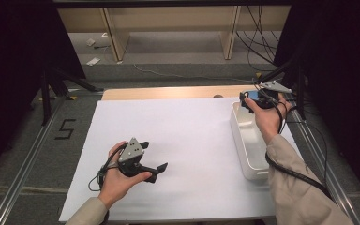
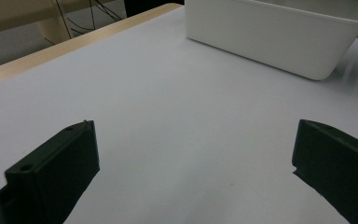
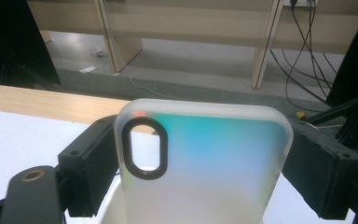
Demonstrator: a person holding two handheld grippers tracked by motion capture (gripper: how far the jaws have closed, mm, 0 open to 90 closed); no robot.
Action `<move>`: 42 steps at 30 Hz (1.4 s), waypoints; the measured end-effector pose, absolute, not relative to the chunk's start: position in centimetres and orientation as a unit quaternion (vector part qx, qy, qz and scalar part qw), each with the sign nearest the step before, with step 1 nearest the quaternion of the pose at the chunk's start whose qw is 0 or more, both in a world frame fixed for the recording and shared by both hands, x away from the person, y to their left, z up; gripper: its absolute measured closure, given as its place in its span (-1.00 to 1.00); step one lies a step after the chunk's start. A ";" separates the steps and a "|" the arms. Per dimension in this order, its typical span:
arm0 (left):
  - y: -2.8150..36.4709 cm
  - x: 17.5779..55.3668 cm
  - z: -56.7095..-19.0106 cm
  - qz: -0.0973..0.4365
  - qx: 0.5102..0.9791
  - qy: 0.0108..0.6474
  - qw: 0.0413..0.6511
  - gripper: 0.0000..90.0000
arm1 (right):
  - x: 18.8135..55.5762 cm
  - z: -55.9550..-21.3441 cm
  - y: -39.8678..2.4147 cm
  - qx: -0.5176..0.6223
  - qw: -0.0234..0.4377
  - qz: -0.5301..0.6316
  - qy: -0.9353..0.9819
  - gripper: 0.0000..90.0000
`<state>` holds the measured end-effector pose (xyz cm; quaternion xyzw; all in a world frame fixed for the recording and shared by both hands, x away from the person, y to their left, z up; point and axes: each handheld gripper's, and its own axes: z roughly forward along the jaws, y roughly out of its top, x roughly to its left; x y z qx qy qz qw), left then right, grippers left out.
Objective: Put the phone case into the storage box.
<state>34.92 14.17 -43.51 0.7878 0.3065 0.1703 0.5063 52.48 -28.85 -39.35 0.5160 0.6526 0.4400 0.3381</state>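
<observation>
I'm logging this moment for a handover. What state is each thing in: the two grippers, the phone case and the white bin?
Left gripper: open, empty, above the white sheet.
Right gripper: shut on the phone case, over the bin's far end.
Phone case: held upright, camera cutout empty.
White bin: upright; nothing seen inside.

1. Black "5" [image 1: 64,129] marked on the grey floor [image 1: 23,154], left of the table [image 1: 168,93], about level with its far half.
2. Nothing else legible: no readable text on the phone case [image 3: 205,168], the white bin [image 1: 249,150] or the white table cover [image 1: 178,154].
</observation>
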 end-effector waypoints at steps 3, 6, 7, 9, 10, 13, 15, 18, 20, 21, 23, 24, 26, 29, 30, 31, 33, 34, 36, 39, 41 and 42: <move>14.2 34.9 -43.5 0.171 0.788 0.306 0.506 -1.00 | 52.6 -39.4 -28.7 0.517 0.336 0.437 0.655 -0.60; 14.2 34.9 -43.5 0.170 0.788 0.306 0.506 -1.00 | 52.7 -39.6 -28.6 0.517 0.336 0.435 0.656 -0.60; 14.2 34.9 -43.5 0.171 0.788 0.306 0.506 -1.00 | 52.7 -39.6 -28.6 0.517 0.336 0.433 0.658 -0.60; 14.2 34.9 -43.5 0.171 0.788 0.306 0.507 -1.00 | 52.8 -39.8 -28.5 0.515 0.335 0.432 0.660 -0.60; 14.2 34.9 -43.5 0.171 0.788 0.306 0.506 -1.00 | 52.8 -39.8 -28.5 0.516 0.335 0.431 0.660 -0.60; 14.2 34.9 -43.5 0.171 0.788 0.306 0.506 -1.00 | 52.9 -39.9 -28.5 0.517 0.335 0.429 0.661 -0.60; 14.2 34.9 -43.5 0.171 0.788 0.306 0.506 -1.00 | 53.0 -40.0 -28.5 0.517 0.336 0.427 0.662 -0.60; 14.2 34.9 -43.5 0.171 0.788 0.306 0.506 -1.00 | 53.1 -40.1 -28.5 0.516 0.337 0.424 0.663 -0.60; 14.2 34.9 -43.5 0.171 0.788 0.306 0.507 -1.00 | 53.1 -40.1 -28.4 0.516 0.336 0.422 0.666 -0.60; 14.2 34.9 -43.5 0.171 0.787 0.306 0.507 -1.00 | 53.1 -40.2 -28.4 0.515 0.336 0.421 0.667 -0.60; 14.2 34.9 -43.5 0.171 0.787 0.306 0.507 -1.00 | 53.1 -40.3 -28.4 0.516 0.335 0.422 0.666 -0.60; 14.2 34.9 -43.5 0.171 0.787 0.306 0.507 -1.00 | 53.2 -40.3 -28.4 0.517 0.334 0.421 0.666 -0.60; 14.2 34.9 -43.5 0.170 0.788 0.305 0.506 -1.00 | 53.2 -40.4 -28.4 0.517 0.334 0.420 0.667 -0.60; 14.2 34.9 -43.5 0.170 0.787 0.306 0.507 -1.00 | 53.3 -40.6 -28.3 0.517 0.334 0.417 0.669 -0.60; 14.2 34.9 -43.5 0.170 0.787 0.307 0.507 -1.00 | 53.4 -40.7 -28.3 0.517 0.335 0.417 0.668 -0.60; 14.2 34.9 -43.5 0.170 0.787 0.306 0.507 -1.00 | 53.4 -40.7 -28.3 0.519 0.333 0.416 0.668 -0.60; 14.2 34.9 -43.5 0.170 0.788 0.306 0.507 -1.00 | 53.5 -40.8 -28.3 0.519 0.334 0.416 0.668 -0.60; 14.2 34.9 -43.5 0.170 0.788 0.306 0.507 -1.00 | 53.5 -40.9 -28.3 0.519 0.333 0.416 0.669 -0.60; 14.2 35.0 -43.5 0.170 0.787 0.306 0.508 -1.00 | 53.6 -41.0 -28.3 0.520 0.333 0.414 0.668 -0.60; 14.2 35.0 -43.5 0.169 0.787 0.306 0.508 -1.00 | 53.7 -41.1 -28.3 0.521 0.333 0.413 0.669 -0.61; 14.2 35.0 -43.5 0.169 0.787 0.306 0.508 -1.00 | 53.7 -41.1 -28.3 0.520 0.332 0.413 0.670 -0.61; 14.2 35.0 -43.5 0.169 0.787 0.306 0.508 -1.00 | 53.7 -41.1 -28.2 0.520 0.332 0.413 0.670 -0.61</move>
